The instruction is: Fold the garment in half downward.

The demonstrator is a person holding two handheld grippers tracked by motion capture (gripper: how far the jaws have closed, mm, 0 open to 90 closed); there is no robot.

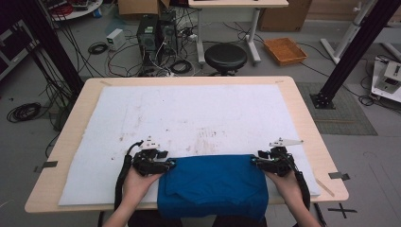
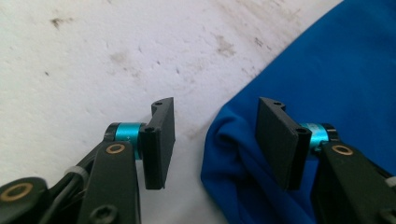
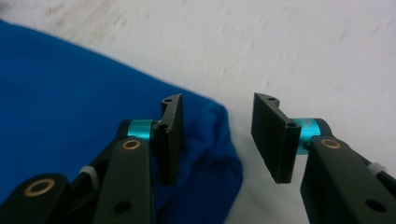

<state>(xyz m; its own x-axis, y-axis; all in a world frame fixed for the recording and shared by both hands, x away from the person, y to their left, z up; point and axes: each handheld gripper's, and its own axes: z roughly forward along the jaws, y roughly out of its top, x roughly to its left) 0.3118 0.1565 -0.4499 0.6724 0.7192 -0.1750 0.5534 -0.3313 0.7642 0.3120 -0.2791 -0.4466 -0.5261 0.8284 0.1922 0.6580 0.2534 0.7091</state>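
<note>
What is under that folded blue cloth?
The blue cloth lies on a stained white mat covering the wooden table. Anything beneath its folds is hidden.

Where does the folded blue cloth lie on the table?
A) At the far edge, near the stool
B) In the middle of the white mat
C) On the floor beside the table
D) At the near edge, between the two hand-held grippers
D: in the high view the blue cloth lies at the near edge of the white mat, with the left hand-held gripper and the right hand-held gripper at its two far corners.
</note>
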